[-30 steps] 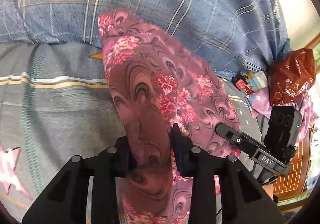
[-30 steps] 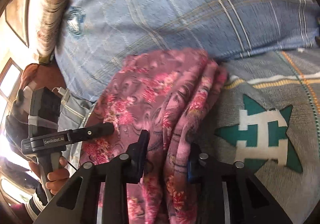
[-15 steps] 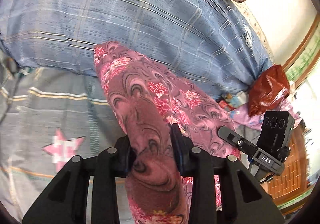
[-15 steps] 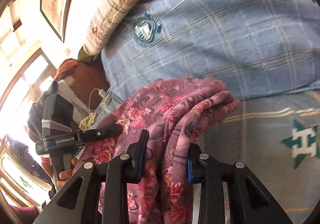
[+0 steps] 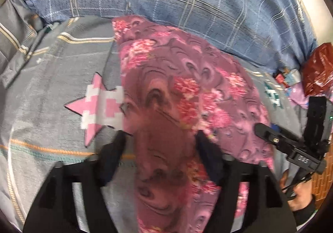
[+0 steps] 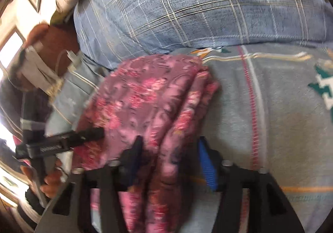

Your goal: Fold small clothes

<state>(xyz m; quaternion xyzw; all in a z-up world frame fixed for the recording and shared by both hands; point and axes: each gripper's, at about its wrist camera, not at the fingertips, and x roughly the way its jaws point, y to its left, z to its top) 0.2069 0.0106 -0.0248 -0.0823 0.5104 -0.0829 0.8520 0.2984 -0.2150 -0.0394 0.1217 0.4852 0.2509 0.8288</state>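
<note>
A pink and mauve floral garment (image 5: 187, 95) lies folded over on the grey bedsheet (image 5: 47, 95). It also shows in the right wrist view (image 6: 149, 95), with bunched folds on its right side. My left gripper (image 5: 160, 139) is open, its jaws spread on either side of the garment's near edge. My right gripper (image 6: 168, 145) is open too, its jaws apart around the bunched folds. Each gripper shows in the other's view: the right one (image 5: 268, 135) and the left one (image 6: 91, 135).
A blue plaid quilt (image 5: 197, 4) lies heaped along the far side of the sheet. A red plastic bag (image 5: 318, 68) and small items sit at the far right. A pink star patch (image 5: 97, 106) lies just left of the garment.
Both grippers have opened and let go of the garment. It has come down from hanging onto the sheet, spread wider. Both views have tilted down toward the bed.
</note>
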